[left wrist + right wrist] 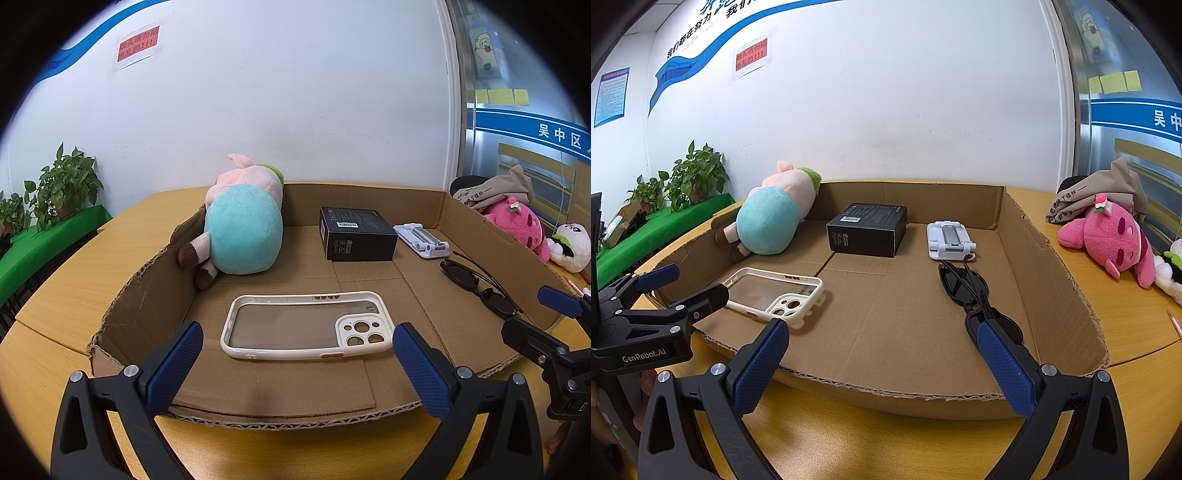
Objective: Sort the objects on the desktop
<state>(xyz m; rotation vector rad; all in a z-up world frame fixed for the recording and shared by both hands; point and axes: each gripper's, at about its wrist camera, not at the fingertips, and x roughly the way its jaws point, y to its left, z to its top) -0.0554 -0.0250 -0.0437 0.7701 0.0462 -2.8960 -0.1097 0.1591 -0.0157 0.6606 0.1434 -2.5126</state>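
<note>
Both grippers, left gripper and right gripper, are held with jaws spread, empty, at the shallow brown cardboard tray, lined up for the cream clear-backed phone case and black sunglasses.

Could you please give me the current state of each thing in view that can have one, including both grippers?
left gripper: jaws open, empty
right gripper: jaws open, empty
phone case: empty, lying flat, inside up
sunglasses: folded, lying flat
black box: closed
phone stand: folded flat
pig plush: lying on its side against the tray wall
cardboard tray: open-topped, edges torn
</note>
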